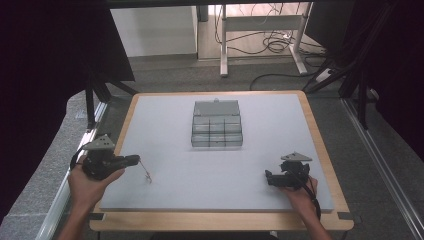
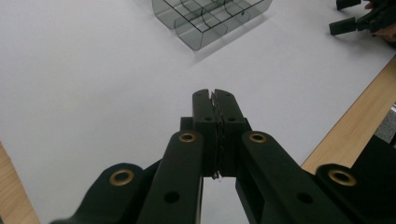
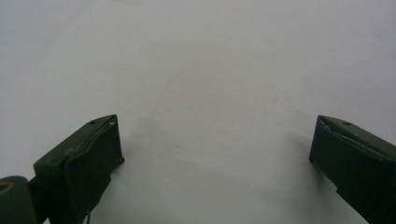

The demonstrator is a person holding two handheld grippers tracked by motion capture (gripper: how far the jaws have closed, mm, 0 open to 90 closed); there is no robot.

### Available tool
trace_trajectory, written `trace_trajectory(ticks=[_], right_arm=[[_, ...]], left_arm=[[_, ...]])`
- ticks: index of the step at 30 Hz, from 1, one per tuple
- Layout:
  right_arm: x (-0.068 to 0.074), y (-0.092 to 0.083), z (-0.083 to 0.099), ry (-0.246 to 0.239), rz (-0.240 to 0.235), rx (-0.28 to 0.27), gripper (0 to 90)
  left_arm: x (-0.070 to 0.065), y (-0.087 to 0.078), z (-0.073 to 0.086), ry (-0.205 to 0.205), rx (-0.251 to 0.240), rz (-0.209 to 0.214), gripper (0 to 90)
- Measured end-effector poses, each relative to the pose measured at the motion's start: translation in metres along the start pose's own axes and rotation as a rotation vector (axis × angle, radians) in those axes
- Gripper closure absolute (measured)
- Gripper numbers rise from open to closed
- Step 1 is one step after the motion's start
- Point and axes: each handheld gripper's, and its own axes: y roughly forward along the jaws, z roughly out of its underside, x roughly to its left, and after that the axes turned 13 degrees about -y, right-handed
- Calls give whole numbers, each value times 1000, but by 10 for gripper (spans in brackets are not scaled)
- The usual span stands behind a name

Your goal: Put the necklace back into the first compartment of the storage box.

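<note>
Your two grippers rest near the front corners of the worktop, with the clear compartment box well ahead of them.

Your left gripper point(image 1: 131, 160) sits at the worktop's point(image 1: 165, 115) left edge with its jaws pressed together on something thin and jagged-edged; in your left gripper view point(image 2: 215, 100) it shows as a sliver in the seam between the jaws, and what it is cannot be told. From above, a thin wire-like piece point(image 1: 145, 171) reaches from those jaws down to the white surface. Your right gripper point(image 1: 270, 177) is near the front right, its jaws spread wide with nothing between them; your right gripper view point(image 3: 212, 154) shows bare white surface in the gap. The clear compartment box point(image 1: 217, 127) stands in the middle toward the far side, lid raised at its back, well apart from both grippers.
</note>
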Motion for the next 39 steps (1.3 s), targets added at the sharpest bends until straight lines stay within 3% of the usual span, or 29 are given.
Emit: trace_trajectory(ticks=[16, 39], right_arm=[[0, 0, 0, 1, 0, -2, 20], [0, 0, 0, 3, -1, -3, 20]], left_arm=[[0, -10, -28, 0, -21, 8, 895], [-3, 12, -81, -6, -17, 18, 896]])
